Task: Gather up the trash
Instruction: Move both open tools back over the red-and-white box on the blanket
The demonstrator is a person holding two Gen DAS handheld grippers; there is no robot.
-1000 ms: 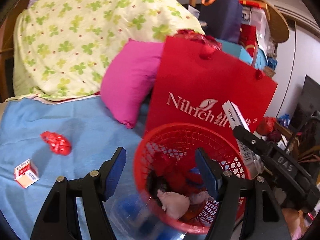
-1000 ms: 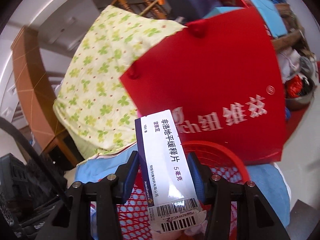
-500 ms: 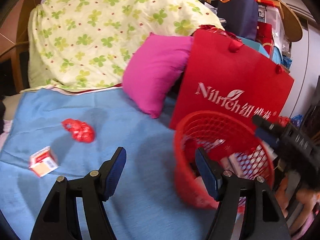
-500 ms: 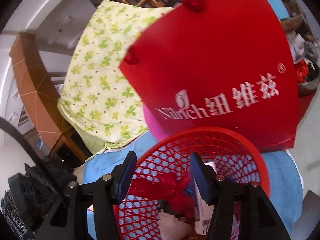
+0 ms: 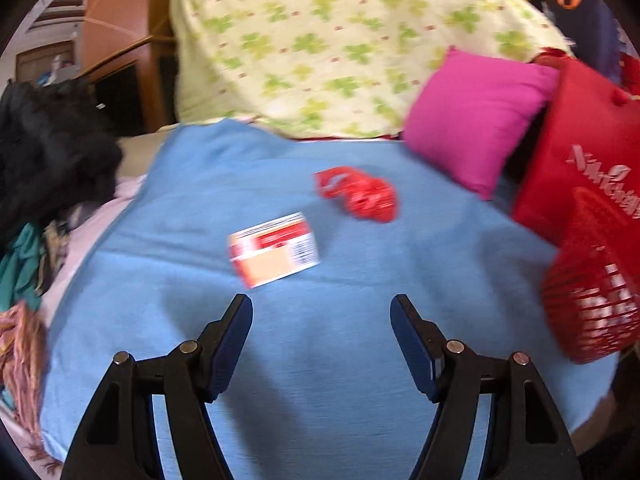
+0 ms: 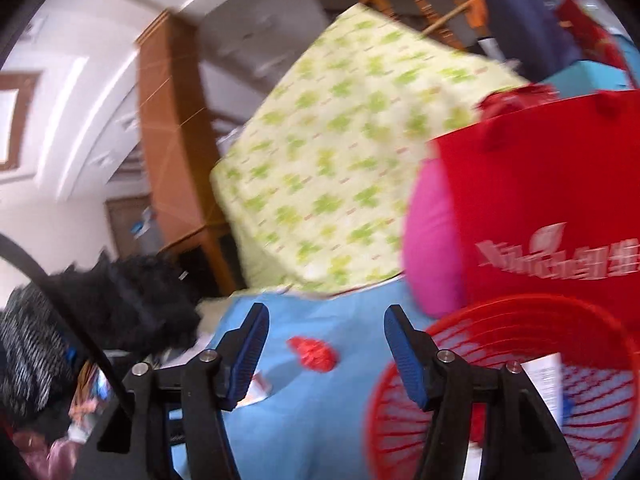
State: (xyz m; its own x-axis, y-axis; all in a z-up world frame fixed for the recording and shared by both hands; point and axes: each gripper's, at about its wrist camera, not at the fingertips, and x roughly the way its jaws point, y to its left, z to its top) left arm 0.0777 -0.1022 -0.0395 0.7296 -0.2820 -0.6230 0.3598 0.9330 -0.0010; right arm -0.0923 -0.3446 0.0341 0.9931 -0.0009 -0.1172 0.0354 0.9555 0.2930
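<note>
Left gripper (image 5: 322,316), jaws spread and empty, hovers just short of a small carton (image 5: 274,253) mid-blanket (image 5: 320,380); right gripper (image 6: 325,332) hangs open beside the red basket (image 6: 508,392). Risks: pinching blanket with the flat carton, or confusing it with the nearby red wrapper (image 5: 360,194).

blanket (image 5: 328,360) blue | pillow (image 5: 476,120) magenta | basket (image 6: 520,312) red | quilt (image 5: 320,40) green-clover

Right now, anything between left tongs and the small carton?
Nothing: left wrist view shows only bare blue blanket between the open left tongs and the small carton.
</note>
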